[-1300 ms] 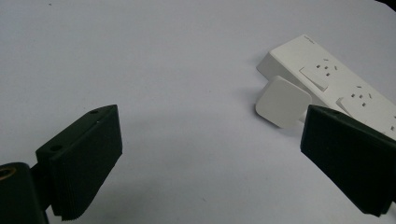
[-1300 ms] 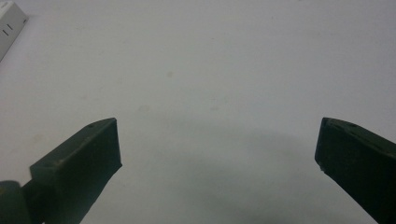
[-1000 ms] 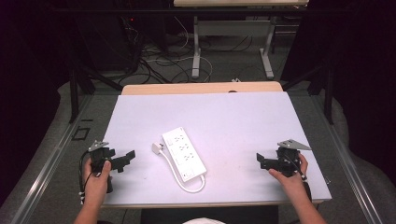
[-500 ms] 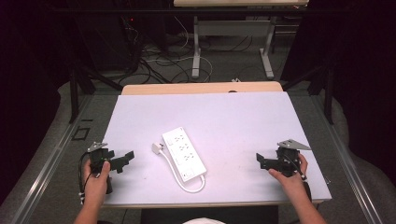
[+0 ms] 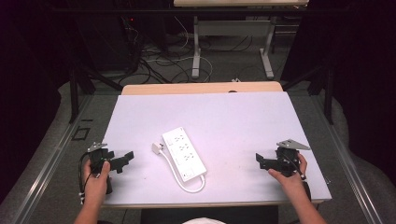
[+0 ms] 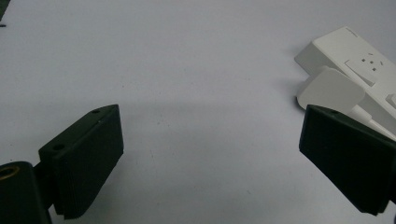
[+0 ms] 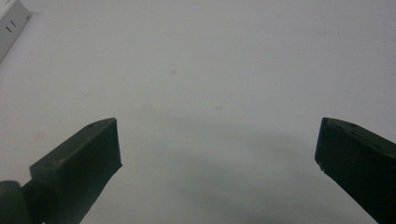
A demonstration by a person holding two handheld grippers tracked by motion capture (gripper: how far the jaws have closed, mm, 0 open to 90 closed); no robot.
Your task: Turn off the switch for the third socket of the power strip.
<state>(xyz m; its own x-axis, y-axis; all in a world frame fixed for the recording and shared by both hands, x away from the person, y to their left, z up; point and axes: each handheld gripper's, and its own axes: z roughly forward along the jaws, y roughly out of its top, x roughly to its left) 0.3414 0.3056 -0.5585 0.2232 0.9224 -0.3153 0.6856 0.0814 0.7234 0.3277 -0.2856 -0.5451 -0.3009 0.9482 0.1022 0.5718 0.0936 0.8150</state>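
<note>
Dark floor strewn with cables lies beyond the pale counter (image 5: 243, 116) in the high view, and on the counter a white power strip (image 5: 183, 153) lies slantwise near the middle, its cord (image 5: 187, 185) looping round the near end and its plug (image 5: 157, 148) resting just beside the strip's left edge. The left gripper (image 5: 122, 159) sits near the front left corner and the right gripper (image 5: 261, 161) near the front right, both well apart from the strip and grasping nothing. From the left gripper view, the fingers (image 6: 86, 156) stand spread wide, released, with the plug (image 6: 329, 88) and the strip's end (image 6: 355, 51) ahead at the right. From the right gripper view, the fingers (image 7: 81, 158) are likewise released, over bare counter, one corner of the strip (image 7: 11, 21) at upper left. A sound approach, I judge, is to bring the left gripper round squarely to the plug and take its body, not the cord, while the right one steadies the strip.
</note>
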